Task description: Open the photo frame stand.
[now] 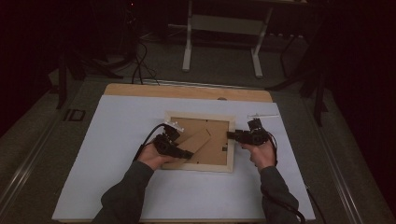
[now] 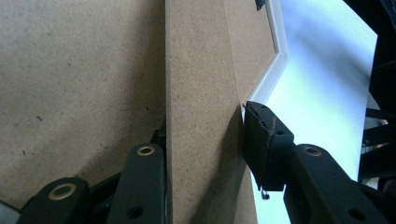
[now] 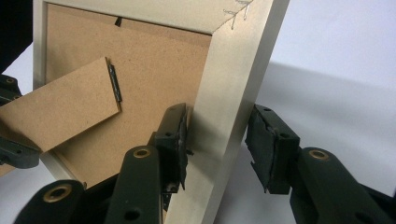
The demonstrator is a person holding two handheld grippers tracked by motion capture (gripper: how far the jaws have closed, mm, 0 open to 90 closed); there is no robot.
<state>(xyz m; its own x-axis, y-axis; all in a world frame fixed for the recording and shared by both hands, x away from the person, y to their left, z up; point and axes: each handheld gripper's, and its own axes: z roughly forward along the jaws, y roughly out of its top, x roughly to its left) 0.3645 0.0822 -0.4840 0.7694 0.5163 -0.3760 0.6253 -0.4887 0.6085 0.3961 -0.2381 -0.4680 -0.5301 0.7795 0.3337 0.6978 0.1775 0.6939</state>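
Note:
A light wooden picture frame [image 1: 198, 167] lies face down on the white board, its brown backing [image 1: 215, 147] up. The hinged stand flap [image 1: 198, 140] slants across the backing. My left gripper [image 1: 189, 153] comes in from the frame's lower left. In the left gripper view my left gripper [image 2: 203, 126] is shut on the flap [image 2: 201, 70], with a pad against each long edge. My right gripper [image 1: 230, 135] is at the frame's right rail. In the right gripper view my right gripper [image 3: 217, 126] straddles that rail [image 3: 233, 60]; the inner pad touches it and a thin gap shows at the outer pad.
The white board [image 1: 116, 140] covers a wooden table [image 1: 187, 92]. A thin clear strip [image 1: 264, 115] lies near the board's far right corner. Beyond the table stands a metal-legged stand [image 1: 187, 46] with cables [image 1: 137, 65] on the dark floor. Both sleeves [image 1: 126, 196] enter from the bottom.

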